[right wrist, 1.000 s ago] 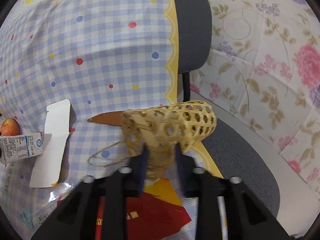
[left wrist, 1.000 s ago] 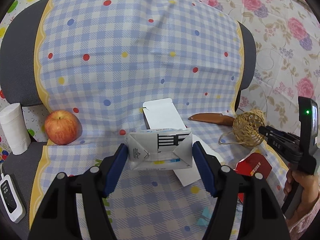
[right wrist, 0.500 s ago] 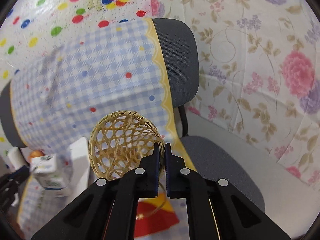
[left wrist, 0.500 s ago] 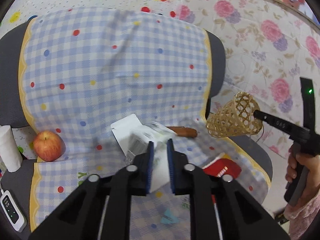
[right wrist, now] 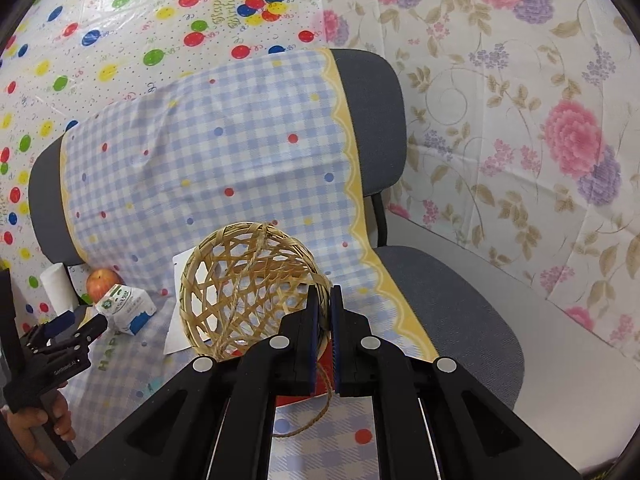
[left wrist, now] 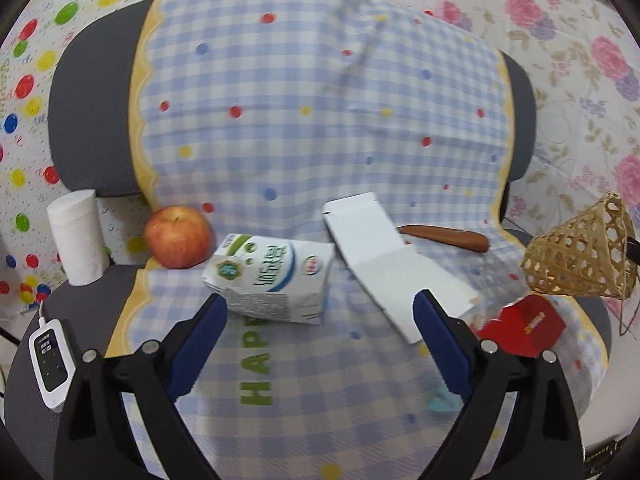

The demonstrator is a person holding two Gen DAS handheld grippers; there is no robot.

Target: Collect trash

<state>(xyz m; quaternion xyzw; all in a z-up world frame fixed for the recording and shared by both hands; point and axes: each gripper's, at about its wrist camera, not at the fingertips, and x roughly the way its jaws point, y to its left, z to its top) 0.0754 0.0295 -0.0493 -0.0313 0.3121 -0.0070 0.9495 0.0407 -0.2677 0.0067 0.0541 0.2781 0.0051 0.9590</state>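
**Milk carton lies loose on the chair; basket held up by its rim**

The left gripper [left wrist: 320, 316] stands wide, its jaws having just been opening, with nothing pressed between the blue pads. The milk carton [left wrist: 270, 280] lies on its side on the checked cloth [left wrist: 320, 120] that covers the chair [left wrist: 88, 120], just beyond the left finger and not touching either pad. A red apple [left wrist: 178, 237] sits just beside the carton on its far left, at the fold where seat meets backrest. Further left, off the cloth, a roll of white paper [left wrist: 78, 237] stands upright, and a white remote-style controller [left wrist: 50, 362] rests on the seat's grey edge.

To the right of the carton a flattened white box [left wrist: 384, 256] lies on the cloth, with a brown, knife-like thing [left wrist: 444, 235] behind it and a red packet [left wrist: 524, 326] near the seat's right edge.

The right gripper [right wrist: 325, 300] is pinched nearly closed on the rim of a woven basket [right wrist: 248, 292], which hangs in the air above the right side of the seat, its open mouth turned toward the right wrist camera. A twine cord [right wrist: 320, 404] trails from the basket down between the gripper's arms. In that view the left gripper appears at the lower left, held by a hand [right wrist: 44, 428], with the carton just ahead of it.
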